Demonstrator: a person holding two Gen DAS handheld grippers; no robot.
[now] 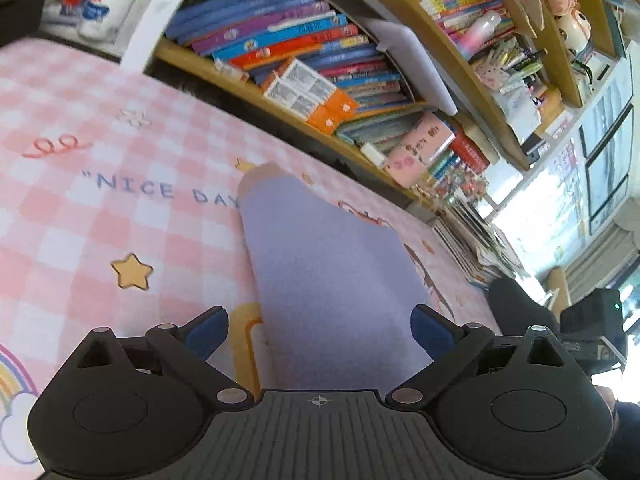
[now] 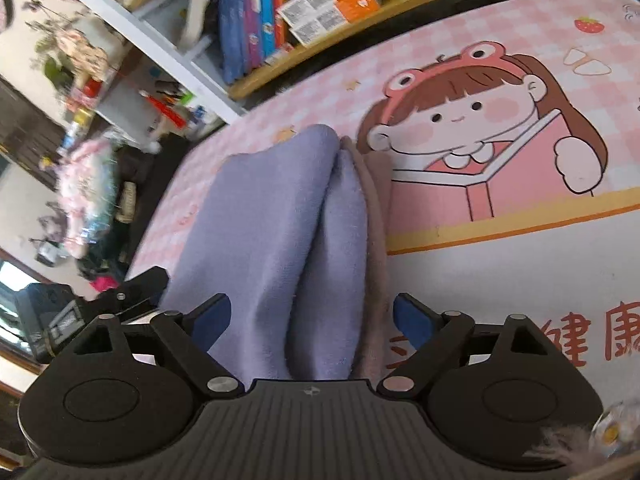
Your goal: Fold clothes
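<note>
There is one lavender cloth (image 1: 328, 272) lying on the one pink checked mat (image 1: 100, 216), and it reaches from the middle of the mat back under both grippers. The left gripper (image 1: 320, 334) has its two blue-tipped fingers (image 1: 206, 336) spread wide, one on each side of the cloth, and they pinch nothing. The right gripper (image 2: 312, 322) also has its two fingers spread, with two soft folds of the cloth and one pinkish-grey edge (image 2: 378, 216) between them, and behind the mat stands one shelf (image 1: 360, 60) with many books.
</note>
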